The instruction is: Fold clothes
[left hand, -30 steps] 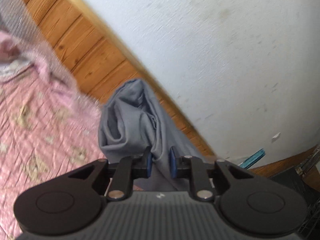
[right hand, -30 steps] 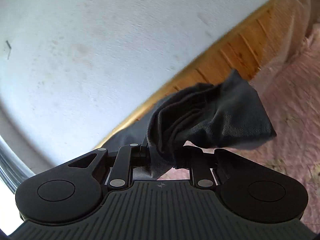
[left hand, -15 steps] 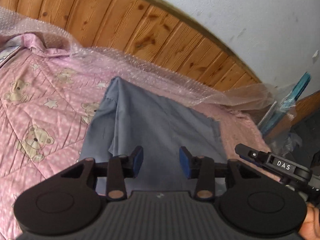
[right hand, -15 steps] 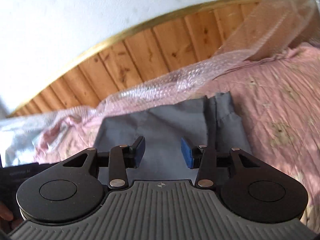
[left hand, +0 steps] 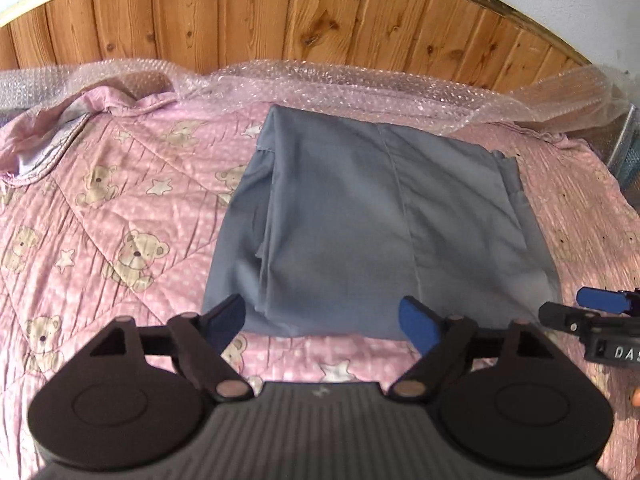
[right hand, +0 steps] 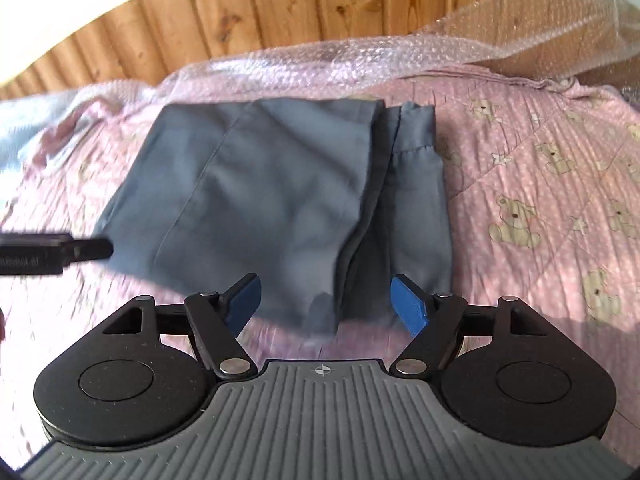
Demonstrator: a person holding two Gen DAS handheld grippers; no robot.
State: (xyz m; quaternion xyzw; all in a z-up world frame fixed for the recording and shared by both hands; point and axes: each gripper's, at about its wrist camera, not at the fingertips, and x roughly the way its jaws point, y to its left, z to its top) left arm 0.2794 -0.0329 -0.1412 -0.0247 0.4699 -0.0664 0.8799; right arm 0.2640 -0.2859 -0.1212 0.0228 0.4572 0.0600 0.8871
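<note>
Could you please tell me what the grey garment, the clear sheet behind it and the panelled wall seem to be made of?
Grey garment: thin woven fabric, matte, probably cotton or a blend; it shows soft creases and stitched seams.
Clear sheet: bubble wrap, glossy plastic; rows of small bubbles catch the light.
Panelled wall: wood boards, seemingly varnished pine; knots and grain show.

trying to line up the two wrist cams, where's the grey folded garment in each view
Left wrist: the grey garment lies flat at centre frame on the pink quilt, just beyond the open left gripper.
Right wrist: the garment sits centre-left, its layered edge towards the right, beyond the open right gripper.
Shared landmark: the bubble wrap along the garment's far edge, below the wooden panelling.
</note>
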